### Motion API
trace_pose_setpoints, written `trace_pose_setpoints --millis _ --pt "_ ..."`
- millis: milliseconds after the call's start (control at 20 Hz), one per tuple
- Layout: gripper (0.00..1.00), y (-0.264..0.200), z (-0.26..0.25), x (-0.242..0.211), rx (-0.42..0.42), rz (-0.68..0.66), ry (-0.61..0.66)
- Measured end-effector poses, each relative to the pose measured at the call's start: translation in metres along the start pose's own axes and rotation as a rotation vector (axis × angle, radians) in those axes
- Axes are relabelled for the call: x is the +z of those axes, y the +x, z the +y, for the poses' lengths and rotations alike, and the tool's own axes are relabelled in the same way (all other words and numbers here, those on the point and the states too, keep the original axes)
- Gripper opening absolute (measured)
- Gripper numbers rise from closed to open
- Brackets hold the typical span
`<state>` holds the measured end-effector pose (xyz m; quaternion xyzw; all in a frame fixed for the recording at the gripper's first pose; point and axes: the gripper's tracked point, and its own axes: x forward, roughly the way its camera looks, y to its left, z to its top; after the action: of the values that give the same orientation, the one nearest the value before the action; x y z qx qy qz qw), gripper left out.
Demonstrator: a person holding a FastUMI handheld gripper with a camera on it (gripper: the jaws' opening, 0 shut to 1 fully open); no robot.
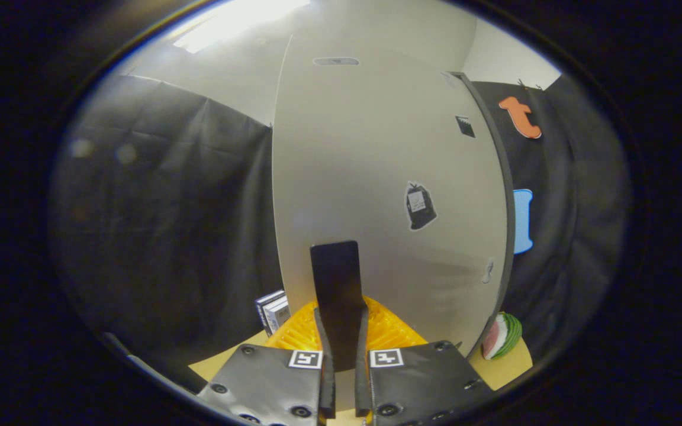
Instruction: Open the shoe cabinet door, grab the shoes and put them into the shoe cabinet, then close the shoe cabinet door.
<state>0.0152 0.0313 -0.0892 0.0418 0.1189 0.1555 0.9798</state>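
Note:
A white shoe cabinet door [376,177] with a few small stickers stands close in front of me and reaches well above the fingers. A flat black handle [335,269] sticks out from its lower part. My gripper [341,313] is shut on that handle, one finger [322,349] pressed on each side of it. The door's dark right edge [504,195] shows against the cloth wall. I cannot tell how far the door is swung. No shoes can be made out.
A ribbed orange-yellow object [391,331] lies just beyond the fingers at the foot of the door, on a tan surface [222,358]. A few upright books [273,310] stand to its left. A toy watermelon slice [502,336] lies to the right of the door.

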Motion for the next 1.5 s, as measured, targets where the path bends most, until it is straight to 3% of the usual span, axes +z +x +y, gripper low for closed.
trace_pose_setpoints --millis 350,950,1300,1500 --pt "0.14 -0.042 -0.040 0.004 -0.060 0.003 -0.019" --pt "0.12 -0.056 -0.072 0.008 -0.263 -0.029 0.011" --pt "0.09 -0.061 -0.083 0.010 -0.309 -0.042 0.055" --pt "0.04 -0.060 -0.083 0.010 -0.294 -0.042 0.058"
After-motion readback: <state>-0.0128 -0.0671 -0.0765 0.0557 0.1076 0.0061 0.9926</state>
